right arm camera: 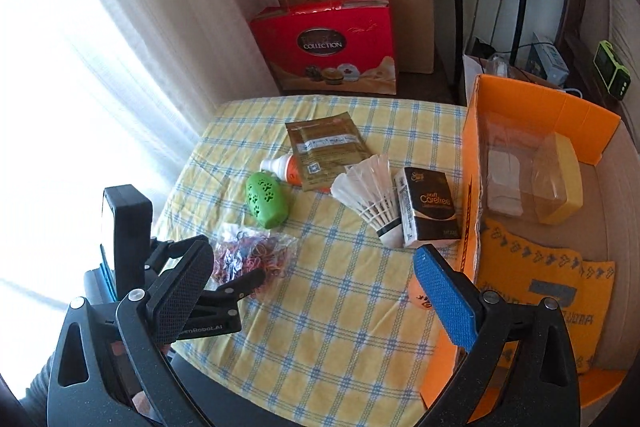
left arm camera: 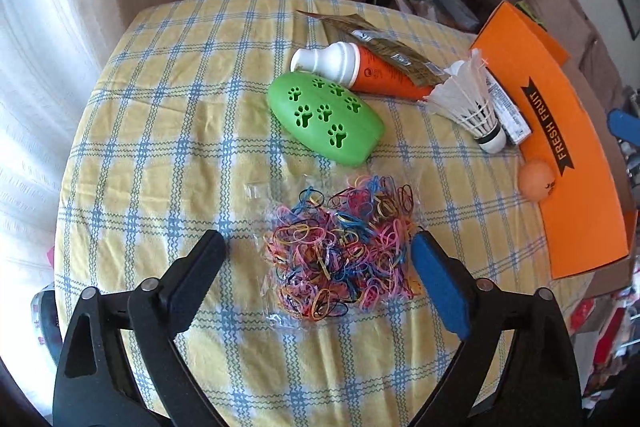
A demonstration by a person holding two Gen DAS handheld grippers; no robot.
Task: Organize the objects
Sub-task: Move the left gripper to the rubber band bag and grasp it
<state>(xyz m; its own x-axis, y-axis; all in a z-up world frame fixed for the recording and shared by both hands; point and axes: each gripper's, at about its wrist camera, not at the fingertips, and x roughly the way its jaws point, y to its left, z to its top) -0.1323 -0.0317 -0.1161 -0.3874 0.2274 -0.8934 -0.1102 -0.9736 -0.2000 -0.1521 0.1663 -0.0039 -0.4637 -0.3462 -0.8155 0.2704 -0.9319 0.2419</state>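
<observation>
A clear bag of coloured rubber bands (left arm camera: 344, 247) lies on the checked tablecloth (left arm camera: 168, 131). My left gripper (left arm camera: 320, 267) points down at it, open, one finger on each side of the bag and neither pad pressing it. The right wrist view shows the same bag (right arm camera: 256, 251) under the left gripper (right arm camera: 232, 257). My right gripper (right arm camera: 312, 287) hangs open over the cloth's front part with nothing between its fingers. Behind the bag lie a green paw-print case (left arm camera: 326, 119), an orange-and-white bottle (left arm camera: 360, 71), a brown sachet (left arm camera: 384, 47), a shuttlecock (left arm camera: 468, 103) and a tissue pack (right arm camera: 428, 207).
An orange cardboard box (right arm camera: 472, 163) stands open at the table's right edge, holding a clear case (right arm camera: 556, 183) and a yellow knitted cloth (right arm camera: 540, 275). An orange ball (left arm camera: 536, 181) rests against its wall. Red gift bags (right arm camera: 324, 47) stand behind the table, a curtain on the left.
</observation>
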